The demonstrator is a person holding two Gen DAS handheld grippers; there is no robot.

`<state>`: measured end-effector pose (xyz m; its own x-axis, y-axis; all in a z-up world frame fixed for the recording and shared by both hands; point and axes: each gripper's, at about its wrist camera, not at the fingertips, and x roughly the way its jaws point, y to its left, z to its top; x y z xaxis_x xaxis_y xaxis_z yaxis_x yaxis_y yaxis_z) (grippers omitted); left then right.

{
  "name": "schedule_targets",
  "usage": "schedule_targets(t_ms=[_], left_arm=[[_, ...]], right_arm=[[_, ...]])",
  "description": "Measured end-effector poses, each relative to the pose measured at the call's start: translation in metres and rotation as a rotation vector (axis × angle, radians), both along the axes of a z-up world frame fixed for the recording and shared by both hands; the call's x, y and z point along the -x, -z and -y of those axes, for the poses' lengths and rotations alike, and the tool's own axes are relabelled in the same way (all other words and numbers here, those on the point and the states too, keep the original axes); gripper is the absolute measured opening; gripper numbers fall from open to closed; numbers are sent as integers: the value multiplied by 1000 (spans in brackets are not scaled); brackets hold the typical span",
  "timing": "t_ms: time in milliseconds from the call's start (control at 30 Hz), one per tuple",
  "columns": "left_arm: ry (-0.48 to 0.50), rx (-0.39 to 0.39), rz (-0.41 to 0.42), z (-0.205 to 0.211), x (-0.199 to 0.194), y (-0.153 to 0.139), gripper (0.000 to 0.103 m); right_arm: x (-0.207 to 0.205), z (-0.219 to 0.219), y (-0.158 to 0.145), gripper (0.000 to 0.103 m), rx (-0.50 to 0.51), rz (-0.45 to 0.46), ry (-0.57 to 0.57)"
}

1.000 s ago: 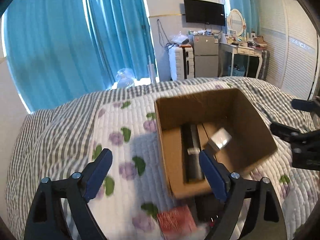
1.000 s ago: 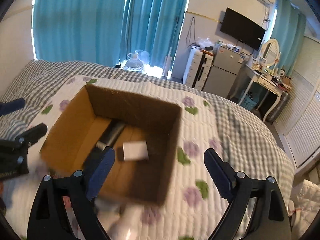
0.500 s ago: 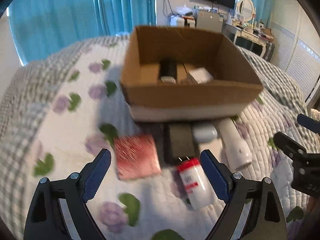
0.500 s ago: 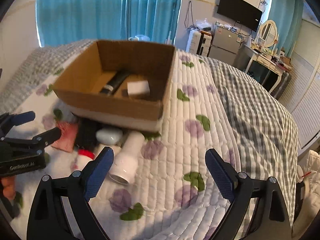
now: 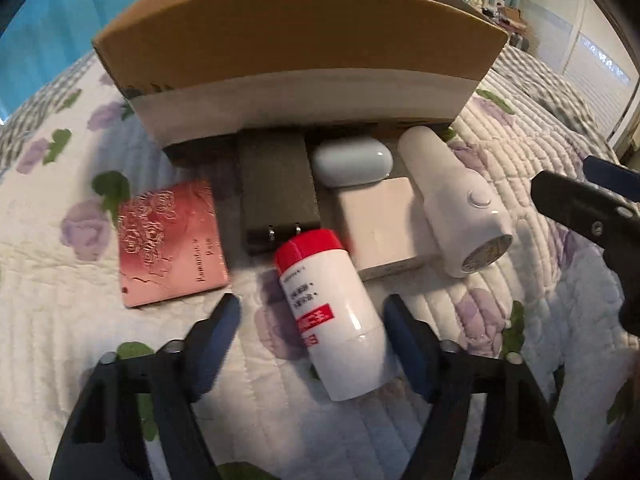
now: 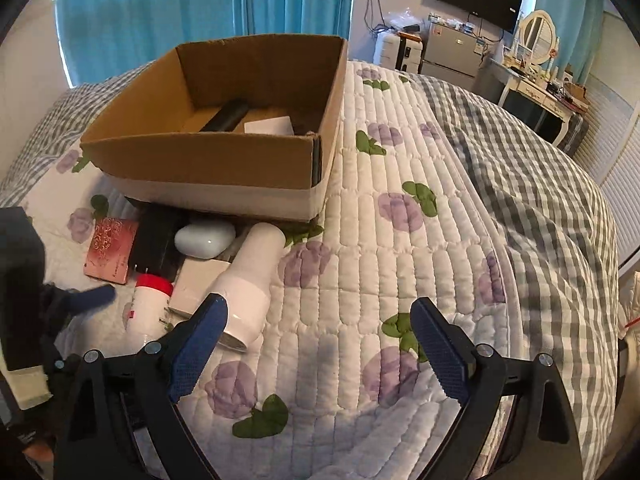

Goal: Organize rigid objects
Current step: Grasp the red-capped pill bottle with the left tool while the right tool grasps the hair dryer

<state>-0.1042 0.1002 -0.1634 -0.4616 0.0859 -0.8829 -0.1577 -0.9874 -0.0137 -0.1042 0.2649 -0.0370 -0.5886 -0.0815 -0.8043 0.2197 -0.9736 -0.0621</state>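
Right wrist view: cardboard box (image 6: 224,152) holds two items; six remain on bed (image 6: 400,240). Left tool (image 5: 312,320), jaws just closing, straddles red-capped bottle (image 5: 332,312) at 6 o'clock, ungripped. Right tool (image 6: 320,344) wide, empty.

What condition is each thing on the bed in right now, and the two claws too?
Cardboard box: open-topped, holding a black tube and a white block.
Red-capped bottle: capped, lying down between the left claw's fingers.
Left gripper: jaws just closing around the bottle, pads not yet pressing.
Right gripper: open, empty.
White cylinder device: lying down.
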Motion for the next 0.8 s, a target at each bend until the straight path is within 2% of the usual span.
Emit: schedule_targets(t_ms=[33,67,167,333,500,600,667,733,800], left_arm=[[7,-13,-5,0,-1,-2,62],[22,-29,-7,-1,-3,-3,49],[46,-35,-23,-2,-9,-8,44],[-10,-65,-33,19,-10,-23,40],[-36,-64,-60,37,-12,-33,37],[-44,-74,-59,42,-12,-34,37],[-51,-87,-57,44,-8,-36,37],[-51,-84,-59,46,-8,-36,37],[-51,-79,-56,41,-7,-33,37]], right_arm=[[1,1,1,93,-3,2,0],[1,2,2,93,-10,5,-3],[-1,7,3,93,-42,3,-12],[-7,16,0,93,-41,-19,-39],[-3,33,9,93,-36,12,-87],[4,39,18,81,-16,44,-90],[11,43,26,69,-1,76,-83],[18,46,34,64,19,110,-90],[22,49,40,53,39,138,-105]])
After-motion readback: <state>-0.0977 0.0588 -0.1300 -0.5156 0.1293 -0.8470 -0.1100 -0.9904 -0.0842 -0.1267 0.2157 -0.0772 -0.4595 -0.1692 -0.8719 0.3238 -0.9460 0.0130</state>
